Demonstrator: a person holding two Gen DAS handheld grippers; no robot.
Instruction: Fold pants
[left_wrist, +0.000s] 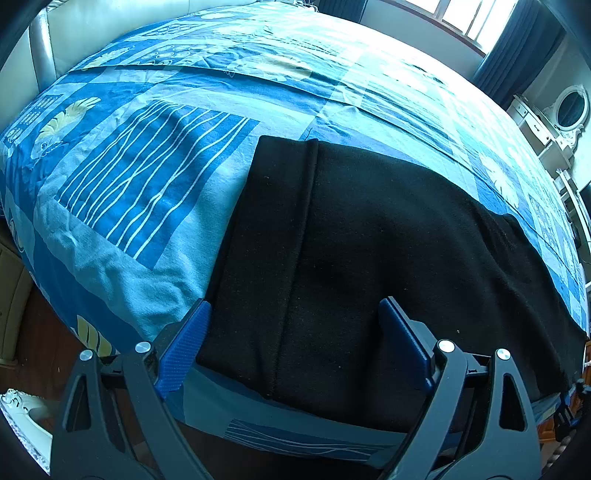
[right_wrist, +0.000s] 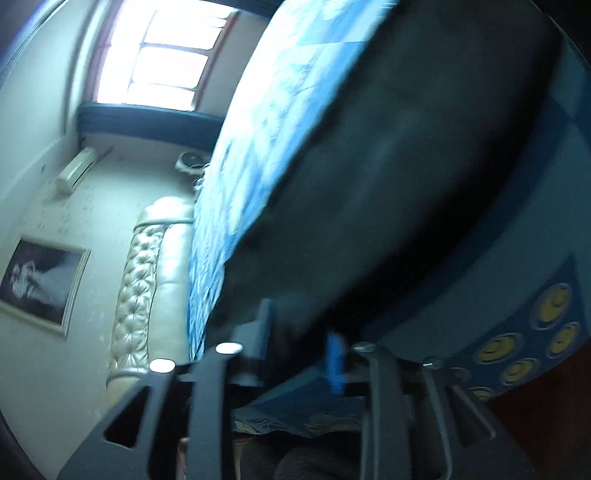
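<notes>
— How much room was there around the black pants?

— Plenty. They lay flat near the front edge of the bed, on the blue patterned bedspread, with open cover to the left and behind. Their waistband end reached toward the middle of the bed; the right side ran out toward the far edge.

— And the left gripper?

— Spread wide, fingers straddling the near part of the pants, pinching nothing. The left finger sat at the fabric's left edge, the other over the cloth.

— The right gripper?

— Its view was tilted and blurred. The jaws looked partly apart, with dark pants cloth just ahead; whether any lay between them, I couldn't tell. The tufted headboard stood beyond.
</notes>
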